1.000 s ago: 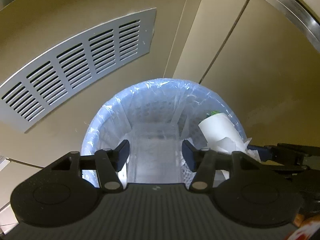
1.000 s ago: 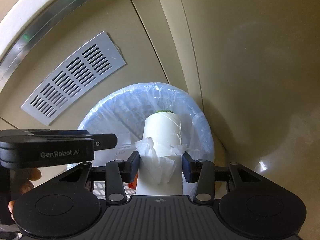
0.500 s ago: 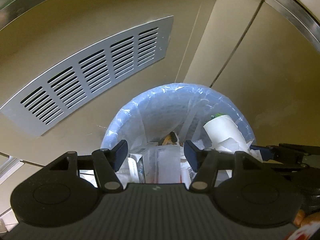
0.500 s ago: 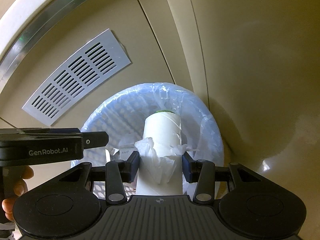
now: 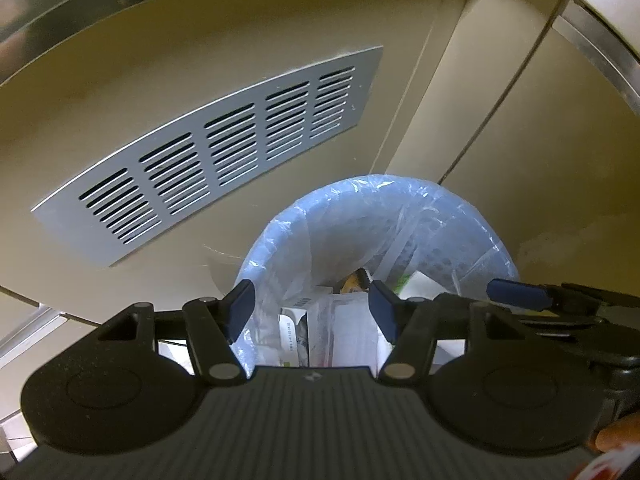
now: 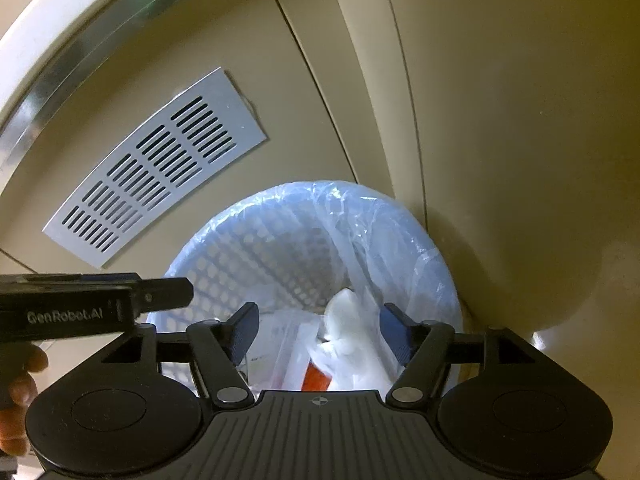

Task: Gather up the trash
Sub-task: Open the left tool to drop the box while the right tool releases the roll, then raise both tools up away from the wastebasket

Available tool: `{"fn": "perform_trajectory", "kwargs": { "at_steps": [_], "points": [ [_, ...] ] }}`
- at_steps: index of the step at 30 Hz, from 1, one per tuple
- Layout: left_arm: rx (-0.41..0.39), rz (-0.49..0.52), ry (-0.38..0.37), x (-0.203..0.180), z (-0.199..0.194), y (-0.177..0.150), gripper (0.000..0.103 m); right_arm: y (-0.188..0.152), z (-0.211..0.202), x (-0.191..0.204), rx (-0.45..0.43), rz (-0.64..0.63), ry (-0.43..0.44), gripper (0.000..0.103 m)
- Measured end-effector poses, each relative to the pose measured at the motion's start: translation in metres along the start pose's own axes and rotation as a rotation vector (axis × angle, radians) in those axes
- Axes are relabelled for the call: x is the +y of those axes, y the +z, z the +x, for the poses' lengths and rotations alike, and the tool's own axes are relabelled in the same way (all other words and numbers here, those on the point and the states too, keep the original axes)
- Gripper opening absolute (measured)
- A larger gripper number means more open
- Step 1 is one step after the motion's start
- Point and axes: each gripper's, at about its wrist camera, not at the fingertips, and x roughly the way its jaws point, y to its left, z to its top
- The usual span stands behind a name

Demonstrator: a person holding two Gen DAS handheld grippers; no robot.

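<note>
A round mesh bin with a pale blue liner (image 5: 400, 192) (image 6: 280, 208) stands against beige cabinet fronts, holding packets, papers and wrappers. My left gripper (image 5: 312, 308) hangs open over its near rim with nothing between its fingers. The jaws of my right gripper (image 6: 318, 328) are opening over the bin. A white crumpled paper wad (image 6: 348, 320) lies loose below and between them, inside the liner, with the pads clear of it. One blue right fingertip (image 5: 516, 294) shows at the bin's right in the left wrist view. The left gripper's body (image 6: 80, 308) crosses the right wrist view.
A grey slotted vent grille (image 5: 216, 152) (image 6: 160, 168) sits on the cabinet panel behind and left of the bin. Cabinet fronts close in behind it. Glossy beige floor (image 6: 560, 280) lies to the right. A person's fingers (image 6: 20, 392) hold the left gripper.
The right jaws have spread apart and the white cup with its tissue has dropped out of them into the bin. The bin sits lower in the left wrist view.
</note>
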Motion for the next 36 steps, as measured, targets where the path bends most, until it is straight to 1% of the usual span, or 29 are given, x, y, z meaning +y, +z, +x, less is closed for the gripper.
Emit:
{"fn": "perform_trajectory", "kwargs": {
  "at_steps": [9, 15, 19, 25, 31, 33, 34, 36],
  "points": [
    [0.010, 0.004, 0.013, 0.003, -0.011, -0.009, 0.060, -0.005, -0.009, 0.001, 0.038, -0.004, -0.014, 0.069],
    [-0.006, -0.001, 0.016, 0.000, -0.040, -0.019, 0.061, -0.012, -0.035, 0.011, 0.041, -0.018, -0.017, 0.075],
    [-0.038, -0.011, 0.032, -0.009, -0.073, -0.025, 0.061, -0.015, -0.064, 0.017, 0.028, -0.015, -0.010, 0.078],
    [-0.084, -0.017, 0.036, -0.022, -0.133, -0.033, 0.061, -0.015, -0.116, 0.032, -0.002, -0.022, -0.012, 0.079],
    [-0.117, 0.038, 0.025, -0.033, -0.193, -0.043, 0.062, -0.024, -0.180, 0.046, -0.047, 0.016, -0.017, 0.079],
    [-0.132, 0.064, 0.024, -0.034, -0.212, -0.046, 0.063, -0.029, -0.201, 0.056, -0.068, 0.022, -0.034, 0.079],
    [-0.137, 0.075, 0.024, -0.034, -0.221, -0.049, 0.066, -0.032, -0.211, 0.061, -0.081, 0.024, -0.043, 0.079],
    [-0.153, 0.099, 0.012, -0.032, -0.241, -0.055, 0.066, -0.040, -0.230, 0.073, -0.111, 0.037, -0.061, 0.079]
  ]
}}
